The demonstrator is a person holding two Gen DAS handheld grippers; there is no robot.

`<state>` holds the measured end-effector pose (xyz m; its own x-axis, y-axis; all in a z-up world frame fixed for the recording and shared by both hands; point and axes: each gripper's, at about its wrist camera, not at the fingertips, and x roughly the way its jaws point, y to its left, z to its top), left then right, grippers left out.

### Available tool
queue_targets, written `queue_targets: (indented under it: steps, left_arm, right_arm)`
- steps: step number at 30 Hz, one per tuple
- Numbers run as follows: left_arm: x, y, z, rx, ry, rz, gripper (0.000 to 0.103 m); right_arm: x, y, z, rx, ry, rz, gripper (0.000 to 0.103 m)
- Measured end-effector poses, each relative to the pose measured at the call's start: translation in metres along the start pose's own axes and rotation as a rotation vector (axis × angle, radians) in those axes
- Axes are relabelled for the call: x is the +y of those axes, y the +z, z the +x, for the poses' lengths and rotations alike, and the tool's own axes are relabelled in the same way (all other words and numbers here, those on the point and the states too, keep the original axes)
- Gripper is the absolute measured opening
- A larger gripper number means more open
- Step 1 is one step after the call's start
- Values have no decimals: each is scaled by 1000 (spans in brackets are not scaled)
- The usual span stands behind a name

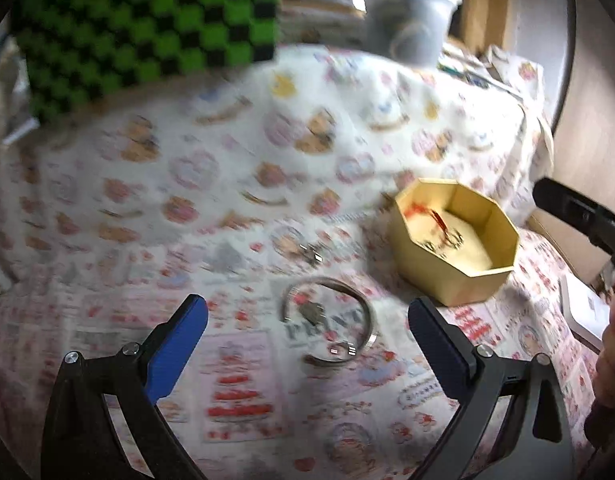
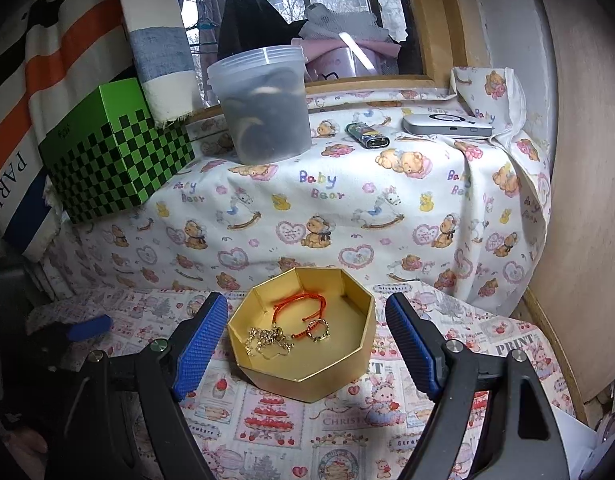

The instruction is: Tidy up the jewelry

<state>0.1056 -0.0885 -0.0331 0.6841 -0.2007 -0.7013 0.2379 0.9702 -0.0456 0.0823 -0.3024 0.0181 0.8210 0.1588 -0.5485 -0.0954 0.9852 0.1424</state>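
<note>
A gold octagonal box [image 2: 307,376] [image 1: 459,280] stands open on the printed cloth. Inside it lie a red cord bracelet [image 2: 303,308], a gold chain [image 2: 267,338] and a small gold ring [image 2: 319,330]. My right gripper [image 2: 307,340] is open, its blue pads either side of the box and apart from it. In the left wrist view a silver bangle [image 1: 327,320] lies on the cloth with a small silver piece [image 1: 311,256] beyond it. My left gripper [image 1: 307,340] is open and wide, the bangle between its fingers, untouched. The view is blurred.
A green-and-black checkered box [image 2: 115,152] sits at the back left, a translucent plastic tub [image 2: 267,108] behind the gold box, a lighter [image 2: 367,136] and a flat silver device [image 2: 447,126] on the raised ledge. The other gripper's finger [image 1: 575,212] shows at the right edge.
</note>
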Motion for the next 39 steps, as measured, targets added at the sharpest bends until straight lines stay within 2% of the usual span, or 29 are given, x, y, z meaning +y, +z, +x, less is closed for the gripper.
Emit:
queue_targets:
  steps: [9,10,13,14,16,18,19,26,31,36,39]
  left_arm:
    - [-20,3,31,125,25,76,99]
    - [-19,5,34,135,30,73,98]
    - [-16,10,47,190,20,54,80]
    - [-16,10,51,211,7,47,79]
    - [-18,12,53,199,10,47,75]
    - [-22,15,53,198,-1,47,63]
    - [-23,17,54,199,-6,43,61]
    - [-12,11,34,186,19,10,61]
    - [6,9,1,96,54,-11,61]
    - [35,9,-36,11,74,-102,61]
    - [50,7,-50,-11,127,-109,61]
  right_arm:
    - [-1,0,3,13,-38,-11,83]
    - [-2,0,3,16,-38,-2,83]
    - [-7,0,6,29,-41,21,83]
    - [-7,0,7,32,-40,23,83]
    - [-7,-1,6,30,-43,19,83]
    - [-5,-1,5,25,-50,6,83]
    - [-4,-1,5,23,-52,1,83]
    - [-6,-1,5,21,-42,11,83]
    - [-8,0,4,17,-6,47,83]
    - [-4,-2,4,18,-11,33,83]
    - [6,-4,3,19,0,2,83]
